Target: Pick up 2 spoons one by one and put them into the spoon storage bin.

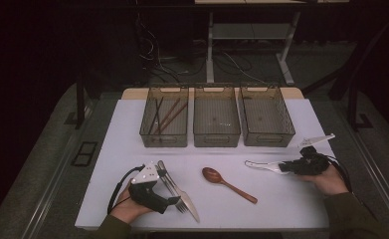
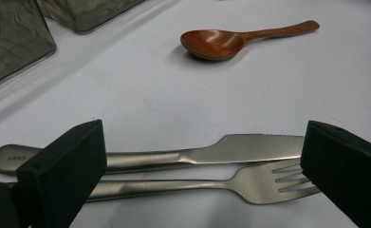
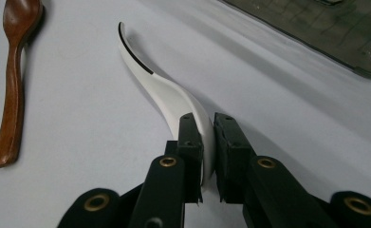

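High view: chopsticks (image 1: pixel 164 115) are already in the left bin (image 1: pixel 163 139); the middle bin (image 1: pixel 216 140) and right bin (image 1: pixel 268 139) look empty. Wooden spoon (image 1: pixel 228 183), knife (image 1: pixel 188 201) and fork (image 1: pixel 171 185) are unsorted on the table (image 1: pixel 132 164). Your right gripper (image 1: pixel 287 168) has the white spoon (image 1: pixel 261 166).

Left gripper view: jaws spread wide, straddling knife (image 2: pixel 197 154) and fork (image 2: pixel 207 185), grasping nothing.

Right gripper view: jaws pinch the white spoon (image 3: pixel 162 88) at one end, which they cover; whether it's lifted is unclear.
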`<action>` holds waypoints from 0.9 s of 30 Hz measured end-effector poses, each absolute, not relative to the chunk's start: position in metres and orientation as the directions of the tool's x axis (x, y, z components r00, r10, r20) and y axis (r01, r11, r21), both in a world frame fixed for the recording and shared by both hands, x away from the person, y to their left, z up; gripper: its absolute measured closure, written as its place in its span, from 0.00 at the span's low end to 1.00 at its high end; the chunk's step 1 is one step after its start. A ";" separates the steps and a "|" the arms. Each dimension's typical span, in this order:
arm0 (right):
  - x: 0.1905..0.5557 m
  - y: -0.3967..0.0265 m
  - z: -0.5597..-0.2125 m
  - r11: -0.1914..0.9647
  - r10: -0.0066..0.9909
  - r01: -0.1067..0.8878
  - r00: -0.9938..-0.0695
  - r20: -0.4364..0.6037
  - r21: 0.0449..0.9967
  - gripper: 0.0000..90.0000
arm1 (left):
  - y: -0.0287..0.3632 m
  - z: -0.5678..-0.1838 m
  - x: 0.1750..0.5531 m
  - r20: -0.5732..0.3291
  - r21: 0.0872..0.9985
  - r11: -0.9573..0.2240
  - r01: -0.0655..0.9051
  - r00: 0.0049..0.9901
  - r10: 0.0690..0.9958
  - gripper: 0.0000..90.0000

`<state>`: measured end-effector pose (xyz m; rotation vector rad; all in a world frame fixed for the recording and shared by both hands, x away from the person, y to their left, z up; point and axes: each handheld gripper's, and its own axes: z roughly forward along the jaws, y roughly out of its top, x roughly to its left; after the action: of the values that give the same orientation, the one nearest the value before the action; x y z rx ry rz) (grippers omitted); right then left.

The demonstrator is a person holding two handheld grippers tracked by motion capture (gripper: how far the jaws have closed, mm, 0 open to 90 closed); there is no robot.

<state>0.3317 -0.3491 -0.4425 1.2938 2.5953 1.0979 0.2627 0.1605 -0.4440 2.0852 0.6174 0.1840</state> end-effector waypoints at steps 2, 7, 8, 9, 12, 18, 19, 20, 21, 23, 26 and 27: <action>0.332 -0.349 -0.442 0.403 0.714 0.683 -0.651 0.258 0.610 0.91 | 0.161 -0.444 0.263 -0.101 0.819 -0.451 0.355 0.863 0.495 0.01; 0.331 -0.348 -0.440 0.396 0.719 0.676 -0.649 0.249 0.621 0.91 | 0.164 -0.445 0.264 -0.104 0.820 -0.446 0.358 0.860 0.499 0.01; 0.331 -0.348 -0.439 0.394 0.720 0.673 -0.649 0.246 0.625 0.91 | 0.165 -0.445 0.265 -0.106 0.823 -0.440 0.359 0.859 0.501 0.01; 0.331 -0.348 -0.438 0.390 0.723 0.675 -0.646 0.246 0.627 0.91 | 0.165 -0.445 0.265 -0.106 0.824 -0.439 0.359 0.858 0.502 0.01; 0.331 -0.348 -0.436 0.387 0.724 0.668 -0.647 0.239 0.635 0.91 | 0.166 -0.446 0.266 -0.104 0.821 -0.444 0.359 0.858 0.503 0.01; 0.330 -0.346 -0.429 0.369 0.726 0.653 -0.647 0.234 0.661 0.91 | 0.168 -0.446 0.266 -0.114 0.824 -0.433 0.365 0.856 0.505 0.01; 0.330 -0.345 -0.427 0.365 0.727 0.650 -0.646 0.232 0.667 0.91 | 0.167 -0.446 0.266 -0.115 0.824 -0.433 0.365 0.856 0.503 0.01; 0.329 -0.344 -0.425 0.358 0.728 0.645 -0.645 0.231 0.675 0.91 | 0.167 -0.446 0.267 -0.116 0.824 -0.434 0.364 0.858 0.500 0.01; 0.330 -0.344 -0.424 0.351 0.729 0.647 -0.643 0.235 0.677 0.91 | 0.166 -0.446 0.267 -0.116 0.823 -0.436 0.364 0.859 0.499 0.01; 0.330 -0.342 -0.421 0.348 0.727 0.637 -0.647 0.231 0.687 0.91 | 0.166 -0.446 0.266 -0.117 0.822 -0.437 0.365 0.859 0.499 0.01; 0.330 -0.340 -0.418 0.346 0.725 0.628 -0.651 0.227 0.697 0.91 | 0.166 -0.446 0.266 -0.114 0.823 -0.437 0.363 0.859 0.499 0.01; 0.330 -0.339 -0.417 0.344 0.725 0.626 -0.651 0.225 0.700 0.91 | 0.166 -0.446 0.266 -0.114 0.823 -0.436 0.363 0.859 0.498 0.01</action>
<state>0.3304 -0.3387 -0.4172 1.2487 2.4701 1.1985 0.2659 0.1658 -0.4461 2.0731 0.6262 0.1790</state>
